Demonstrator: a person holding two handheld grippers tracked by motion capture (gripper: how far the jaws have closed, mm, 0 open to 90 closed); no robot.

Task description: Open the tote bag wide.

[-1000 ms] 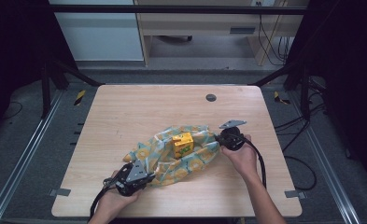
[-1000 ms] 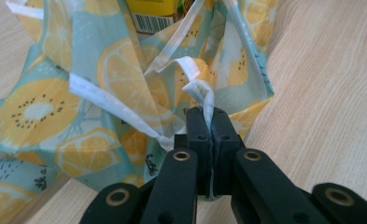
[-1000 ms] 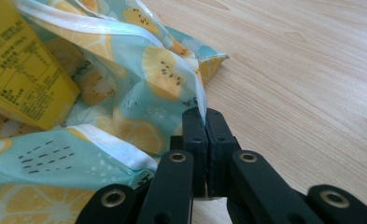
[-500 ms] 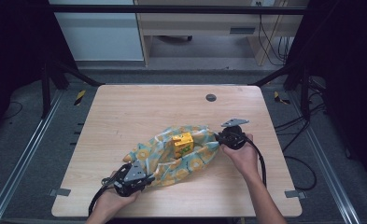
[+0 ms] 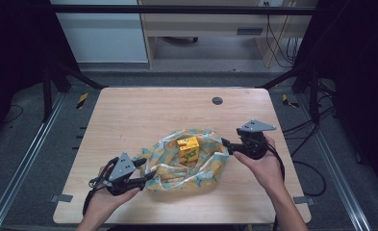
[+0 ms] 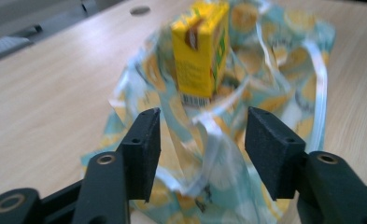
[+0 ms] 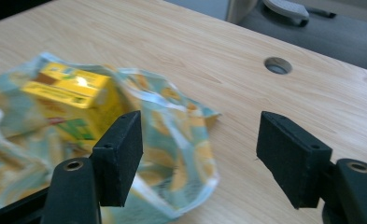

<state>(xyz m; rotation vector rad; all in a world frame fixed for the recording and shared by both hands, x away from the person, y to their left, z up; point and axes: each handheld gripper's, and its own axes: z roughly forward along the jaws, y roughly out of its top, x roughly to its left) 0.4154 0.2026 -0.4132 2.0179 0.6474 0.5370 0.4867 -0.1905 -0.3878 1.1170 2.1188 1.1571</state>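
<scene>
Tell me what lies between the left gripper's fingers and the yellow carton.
Crumpled patterned bag: in the left gripper view its film fills the gap between the open left gripper fingers and runs on to the carton standing on it. The high view agrees.

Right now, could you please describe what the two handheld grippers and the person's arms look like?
Both the left gripper and right gripper are black, each with two blocky rectangular jaws on arms with brass-coloured rivets. Each carries a grey three-cornered plate on top and trails a black cable. The forearms show no sleeves.
</scene>
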